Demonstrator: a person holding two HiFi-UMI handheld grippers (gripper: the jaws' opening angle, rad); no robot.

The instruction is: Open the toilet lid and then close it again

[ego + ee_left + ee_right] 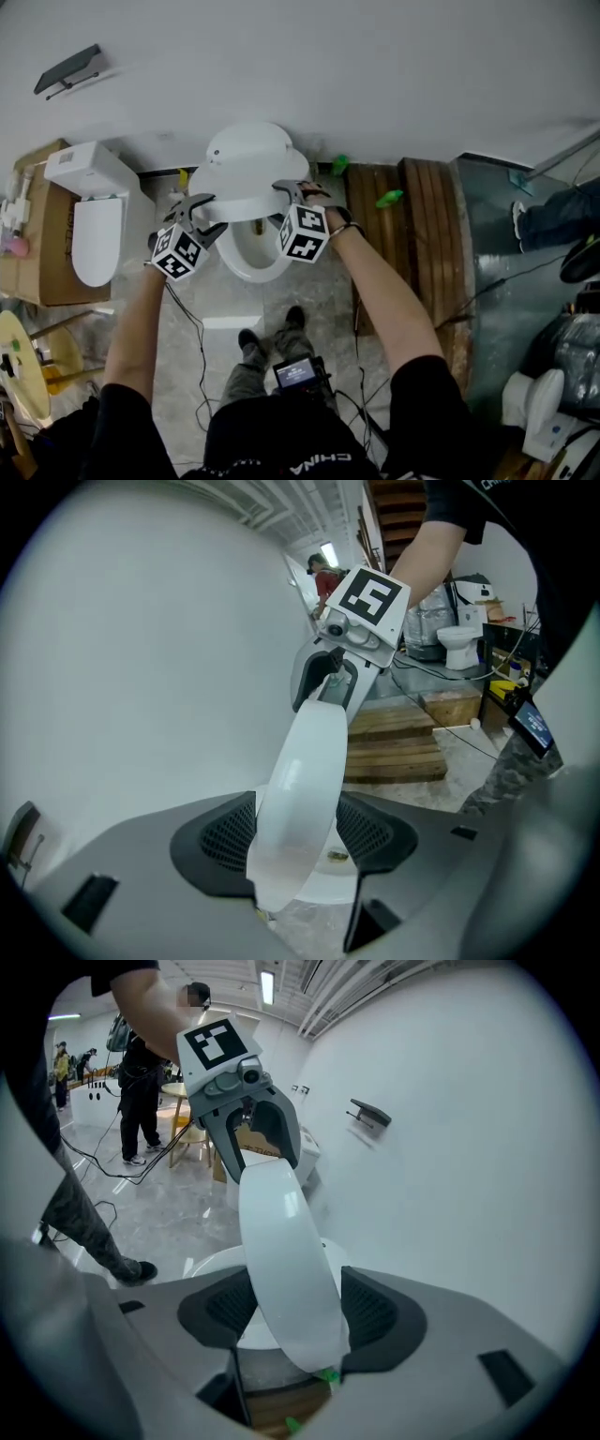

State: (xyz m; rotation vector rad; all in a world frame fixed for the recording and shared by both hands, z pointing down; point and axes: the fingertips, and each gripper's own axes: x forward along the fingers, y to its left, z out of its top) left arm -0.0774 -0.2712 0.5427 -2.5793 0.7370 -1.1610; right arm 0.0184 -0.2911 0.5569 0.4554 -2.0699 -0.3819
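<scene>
Fingers (220, 832) of the left gripper (199, 208) and fingers (375, 1312) of the right gripper (292, 192) are standing wide, clamping the toilet lid (246, 159) at its 9 and 3 o'clock edges. The lid is hanging half-raised over the bowl (253, 267), so the swing is judged mid-course; next, both grippers are needing to follow the hinge arc together. Only the gripper views are showing fingers meeting the rim; only the head view is showing the whole lid above the bowl.

White toilet lid (242, 192), half-raised, tilted above open white bowl (253, 267)
</scene>
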